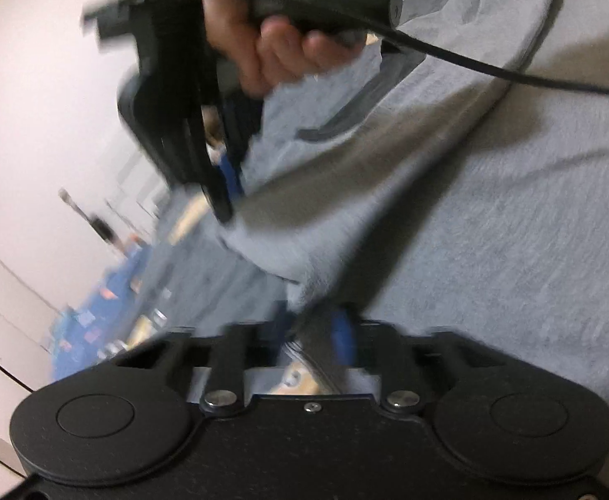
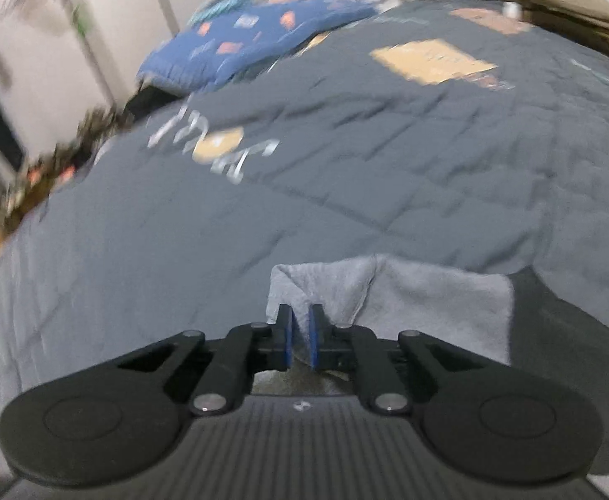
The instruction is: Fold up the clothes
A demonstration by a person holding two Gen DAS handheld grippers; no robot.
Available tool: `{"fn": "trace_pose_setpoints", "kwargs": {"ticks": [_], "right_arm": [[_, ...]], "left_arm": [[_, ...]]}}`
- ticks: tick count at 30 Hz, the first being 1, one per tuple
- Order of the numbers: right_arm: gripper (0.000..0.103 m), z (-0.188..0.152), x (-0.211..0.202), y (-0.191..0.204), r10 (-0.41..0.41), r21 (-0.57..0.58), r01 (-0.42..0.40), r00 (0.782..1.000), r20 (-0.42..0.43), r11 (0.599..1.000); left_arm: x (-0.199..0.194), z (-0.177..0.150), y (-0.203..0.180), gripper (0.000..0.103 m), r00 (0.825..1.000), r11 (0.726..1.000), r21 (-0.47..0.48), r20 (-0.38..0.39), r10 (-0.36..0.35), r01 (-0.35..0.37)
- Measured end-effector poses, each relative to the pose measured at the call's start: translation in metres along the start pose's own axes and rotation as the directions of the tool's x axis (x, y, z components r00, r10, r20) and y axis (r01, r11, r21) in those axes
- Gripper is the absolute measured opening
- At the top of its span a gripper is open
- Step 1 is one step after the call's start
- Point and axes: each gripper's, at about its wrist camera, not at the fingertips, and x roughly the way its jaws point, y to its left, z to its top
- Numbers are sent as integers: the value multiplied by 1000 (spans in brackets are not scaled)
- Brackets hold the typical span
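Grey garment [image 1: 492, 216] lies spread on the bed [image 2: 346, 191], over the dark quilt. Right tongs [image 2: 300, 333] are closed, pinching a corner of the cloth. Left tongs [image 1: 325, 333] are closed on a bunched fold at the garment's edge. Judgement: the grasping step is complete, both points secured. Next move calls for lifting both together and carrying the edge across evenly.

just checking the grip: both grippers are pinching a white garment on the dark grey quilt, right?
Not white: the garment is light grey, as the right wrist view shows. The rest holds: the right gripper and left gripper each pinch its fabric, on the dark grey quilt.
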Motion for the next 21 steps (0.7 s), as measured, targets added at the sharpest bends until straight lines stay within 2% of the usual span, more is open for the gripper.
{"fn": "trace_pose_setpoints", "kwargs": {"ticks": [1, 3, 5, 7, 9, 11, 13, 16, 18, 21], "right_arm": [[7, 3, -6, -7, 2, 44, -3, 999, 34, 999], [7, 7, -15, -22, 1, 127, -13, 995, 96, 992], [7, 10, -22, -38, -5, 202, -25, 989, 149, 979], [7, 11, -18, -42, 4, 200, -30, 991, 132, 979], [7, 11, -11, -43, 24, 183, -42, 995, 98, 982], [7, 8, -6, -37, 46, 151, -55, 997, 66, 987], [7, 6, -4, -30, 42, 123, -49, 998, 54, 991], [7, 6, -3, -27, 47, 114, -52, 998, 42, 992], [8, 6, -4, -27, 53, 103, -56, 998, 30, 993], [8, 6, -7, -26, 46, 66, -47, 999, 13, 997]], "left_arm": [[-1, 0, 7, 0, 1000, 1000, -25, -19, -17, 16], [-5, -1, 30, 0, 998, 990, -132, -43, -52, 46], [-7, -4, 52, 0, 995, 978, -205, -74, -64, 47], [-7, -7, 62, 0, 993, 971, -235, -94, -73, 49], [-12, -6, 56, 1, 996, 979, -195, -64, -64, 50], [-15, 0, 43, 8, 999, 991, -132, -31, -43, 39], [-18, 6, 38, 32, 998, 991, -116, -14, -66, 64], [-23, 7, 41, 52, 998, 989, -139, 20, -53, 55], [-19, 10, 37, 52, 999, 991, -132, 32, -25, 29], [-3, 17, 19, 52, 998, 997, -67, 55, 39, -35]]}}
